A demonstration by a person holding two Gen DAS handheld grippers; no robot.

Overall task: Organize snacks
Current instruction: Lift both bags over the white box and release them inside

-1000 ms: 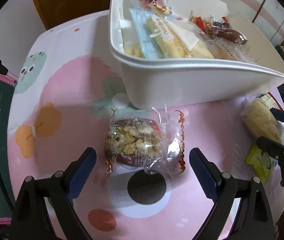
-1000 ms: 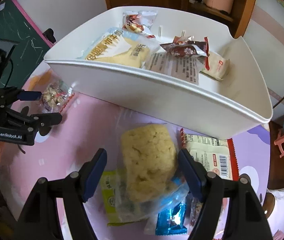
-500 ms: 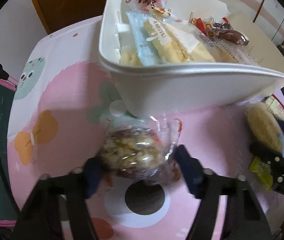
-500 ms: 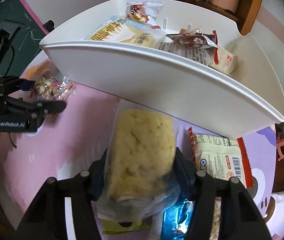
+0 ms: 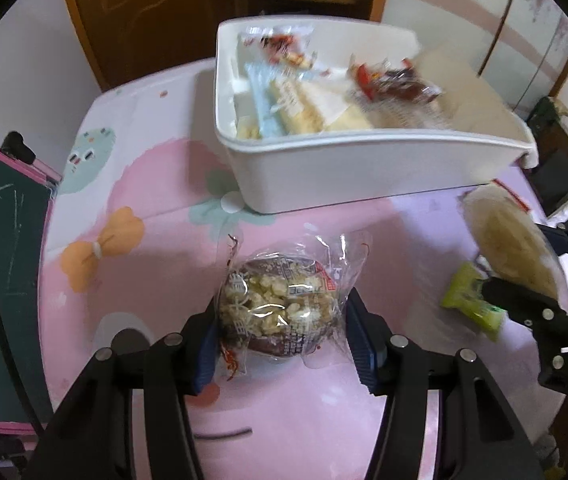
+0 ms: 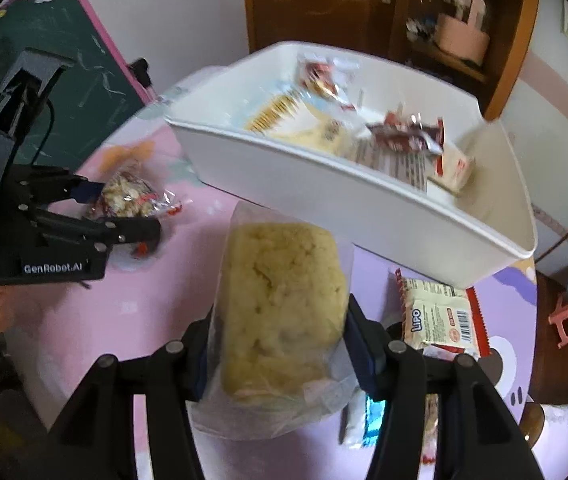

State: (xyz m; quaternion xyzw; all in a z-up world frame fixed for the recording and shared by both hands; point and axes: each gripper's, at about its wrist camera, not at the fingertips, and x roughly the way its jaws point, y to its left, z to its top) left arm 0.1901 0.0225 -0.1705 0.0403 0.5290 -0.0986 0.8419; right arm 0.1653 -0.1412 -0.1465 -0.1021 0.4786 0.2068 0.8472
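The left gripper [image 5: 282,336] is closing on a clear-wrapped round cake topped with pale crumbs [image 5: 280,312], its blue pads [image 5: 208,354] pressing the wrapper from both sides at the cake's widest part, which keeps the slippery film from sliding out. The cake seems lifted just clear of the pink tablecloth [image 5: 156,184], near its middle, probably so it can pass over the wall of the white bin [image 5: 324,176].

The right gripper [image 6: 278,344] is likewise closing on a bagged yellow sponge cake [image 6: 280,300], gripped low across its width so the long upper end sticks out ahead of the jaws, towards the bin's near wall [image 6: 364,216]. That hold looks chosen to let the free end tip in first.

The bin stands towards the far edge of the table and already holds several wrapped snacks [image 6: 408,140], so both cakes are likely headed there. A Lipo packet [image 6: 440,320] and a green packet [image 5: 472,300] lie on the cloth by the table's right edge, not yet sorted.
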